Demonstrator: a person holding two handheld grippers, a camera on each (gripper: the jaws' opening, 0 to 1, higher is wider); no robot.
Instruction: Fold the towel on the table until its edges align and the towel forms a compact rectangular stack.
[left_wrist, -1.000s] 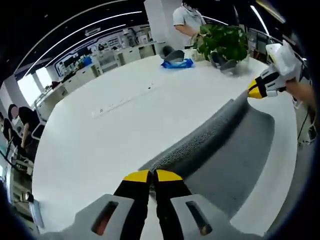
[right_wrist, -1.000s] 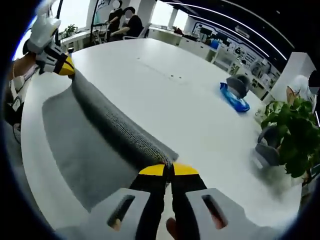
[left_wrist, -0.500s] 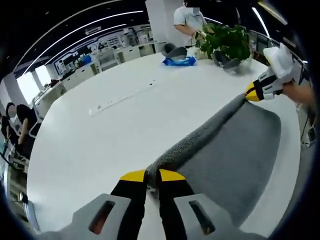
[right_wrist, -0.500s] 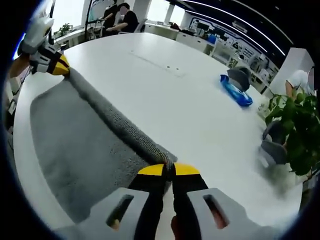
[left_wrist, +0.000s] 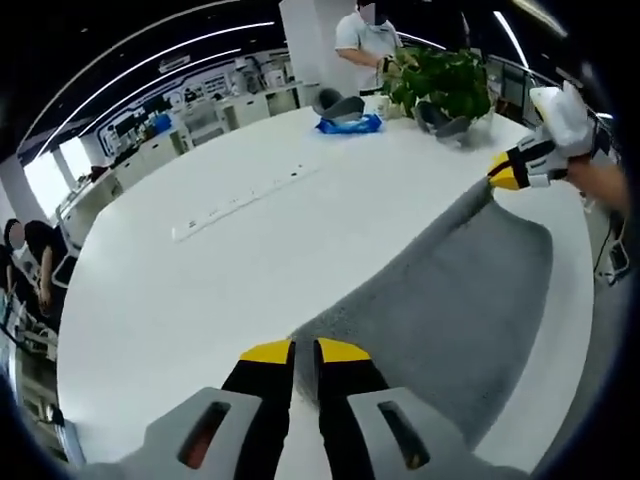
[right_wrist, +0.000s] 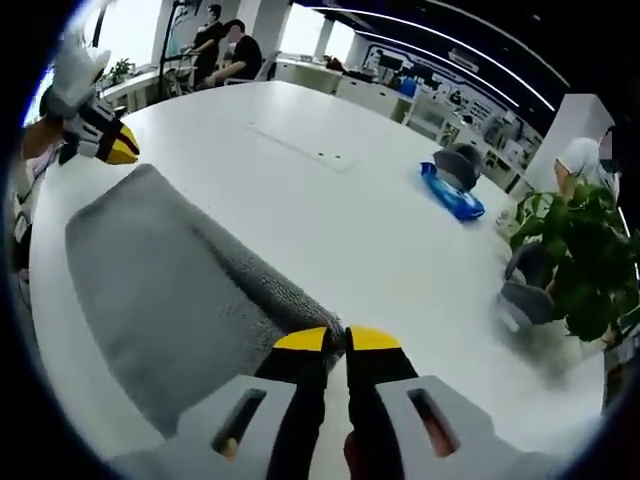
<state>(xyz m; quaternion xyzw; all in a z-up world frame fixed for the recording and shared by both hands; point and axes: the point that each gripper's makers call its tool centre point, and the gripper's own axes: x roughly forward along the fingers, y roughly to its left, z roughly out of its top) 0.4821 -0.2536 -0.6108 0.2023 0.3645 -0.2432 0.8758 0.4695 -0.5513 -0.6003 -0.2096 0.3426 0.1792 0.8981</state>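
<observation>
Towel (left_wrist: 450, 300) lies folded, grey, across the right half of my left gripper view on the white table (left_wrist: 220, 270). My left gripper (left_wrist: 293, 352) stands slightly parted at its corner; my right gripper (right_wrist: 335, 340) pinches the other.

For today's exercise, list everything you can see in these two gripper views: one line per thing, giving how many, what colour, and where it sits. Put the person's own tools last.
towel: one, grey, spread flat on the near part of the table.
table: one, white, large, running from the grippers to the far wall.
plant: one, green, at the far end of the table.
blue object: one, blue, lying on the table near the plant.
strip: one, white, set into the middle of the table.
people: a few, standing or seated at the edges of the room.
left gripper: one, black with yellow tips, slightly open at the towel's near corner.
right gripper: one, black with yellow tips, at the towel's other corner.
</observation>
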